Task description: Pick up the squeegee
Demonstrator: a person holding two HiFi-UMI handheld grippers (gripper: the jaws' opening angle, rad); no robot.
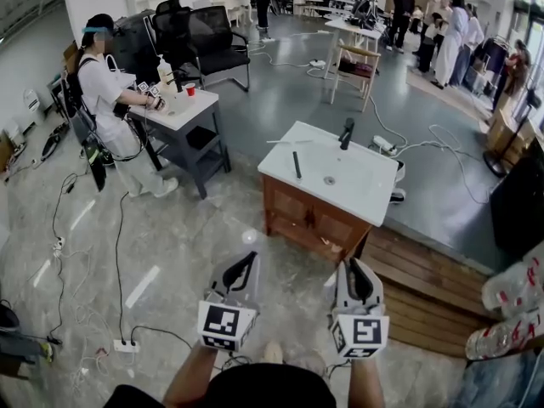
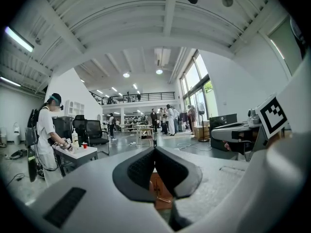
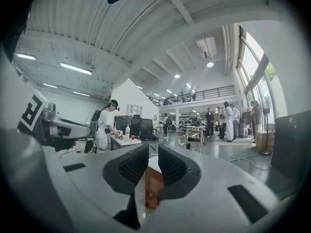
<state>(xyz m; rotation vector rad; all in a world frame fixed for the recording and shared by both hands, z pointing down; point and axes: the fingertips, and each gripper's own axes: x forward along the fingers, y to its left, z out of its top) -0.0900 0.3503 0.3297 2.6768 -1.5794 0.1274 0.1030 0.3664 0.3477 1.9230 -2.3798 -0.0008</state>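
We make out the squeegee only in the head view, as a slim, dark, straight bar. It lies flat on the white sink top, in the left half, just left of the drain and nearer to us than the faucet. Its long axis runs roughly front to back. Nothing touches it. It is too small for us to tell blade from handle.

A large open lab-like workshop hall: bare concrete floor trailing cables and a power strip, office chairs, scattered tabletops, a freestanding sink cabinet, a high beamed ceiling, a mezzanine railing
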